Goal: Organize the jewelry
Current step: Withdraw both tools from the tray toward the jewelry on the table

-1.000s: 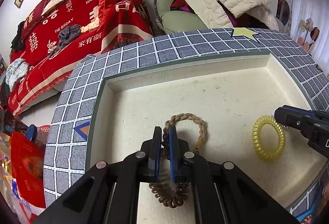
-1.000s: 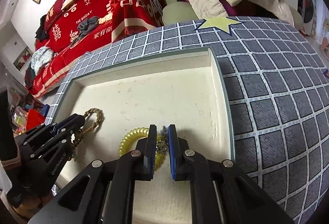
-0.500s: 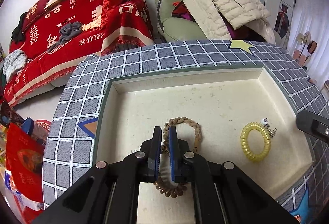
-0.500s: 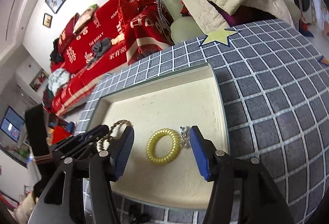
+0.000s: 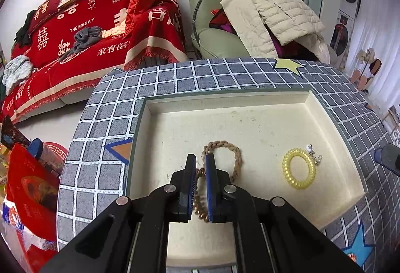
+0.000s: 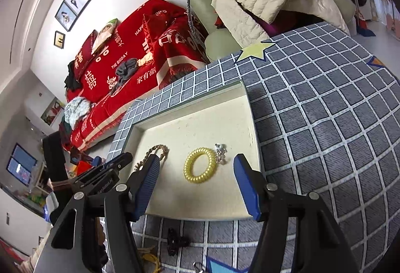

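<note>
Lying flat on the cream floor of the tray (image 5: 332, 122): yellow coil band (image 5: 298, 168) toward the right side, small silver trinket (image 5: 314, 155) touching its far right edge, braided loop (image 5: 228, 154) near the middle. Sitting on the grey checked surface (image 6: 325, 122), that tray.

Pinching a brown coil band (image 5: 200, 208) between nearly pressed-together pads: left hand-held gripper (image 5: 199, 168), the band's long axis running along the fingers and its lower loops hanging below them, just above the tray floor beside the braided loop's left end. Whether touching that loop, not clear.

Spreading wide at this instant, jaws opening with nothing between them: right hand-held gripper (image 6: 196, 173), hanging above the tray's near edge, yellow coil band and trinket seen through the gap but lying apart on the floor beyond. Probably nearer to the loose pieces on the surface in front of the tray, a dark item (image 6: 175, 241) among them.
</note>
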Motion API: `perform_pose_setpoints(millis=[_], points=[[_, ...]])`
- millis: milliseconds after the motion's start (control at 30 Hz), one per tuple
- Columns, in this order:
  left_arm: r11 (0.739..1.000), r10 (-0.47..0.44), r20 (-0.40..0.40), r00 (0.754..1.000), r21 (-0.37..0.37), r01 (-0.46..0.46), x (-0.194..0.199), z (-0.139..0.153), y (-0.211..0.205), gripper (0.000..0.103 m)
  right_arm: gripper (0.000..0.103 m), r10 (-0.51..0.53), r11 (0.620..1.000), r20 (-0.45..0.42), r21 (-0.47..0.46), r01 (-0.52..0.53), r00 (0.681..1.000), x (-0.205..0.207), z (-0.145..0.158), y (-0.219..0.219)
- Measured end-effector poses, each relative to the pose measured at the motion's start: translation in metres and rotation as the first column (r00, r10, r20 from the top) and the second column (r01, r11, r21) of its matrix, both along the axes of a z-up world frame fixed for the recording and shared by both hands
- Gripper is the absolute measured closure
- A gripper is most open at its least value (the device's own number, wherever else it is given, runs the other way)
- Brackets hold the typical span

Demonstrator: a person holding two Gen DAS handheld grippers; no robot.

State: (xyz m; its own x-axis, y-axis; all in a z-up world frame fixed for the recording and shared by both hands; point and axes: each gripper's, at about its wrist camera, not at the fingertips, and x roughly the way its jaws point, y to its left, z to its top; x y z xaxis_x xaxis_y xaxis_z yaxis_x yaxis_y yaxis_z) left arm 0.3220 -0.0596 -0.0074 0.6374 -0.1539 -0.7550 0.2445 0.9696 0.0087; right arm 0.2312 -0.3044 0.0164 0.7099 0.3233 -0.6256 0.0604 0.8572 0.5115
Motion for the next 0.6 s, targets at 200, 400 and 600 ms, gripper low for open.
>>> perform_pose_setpoints(millis=[200, 400, 600], points=[[0.999, 0.015, -0.001, 1.000, -0.037, -0.015, -0.020, 0.008, 0.017, 0.075, 0.026, -0.015, 0.999, 0.004, -0.030, 0.015, 1.000, -0.021, 0.003, 0.006], [0.994, 0.084, 0.020, 0.996, -0.065, -0.083, -0.045, 0.008, 0.040, 0.000, 0.018, -0.025, 0.996, 0.017, -0.083, 0.026, 1.000, -0.045, 0.010, 0.016], [0.994, 0.088, 0.023, 0.996, -0.070, -0.086, -0.064, -0.001, 0.056, 0.000, 0.012, -0.029, 0.997, 0.011, -0.078, 0.030, 1.000, -0.068, 0.009, 0.022]])
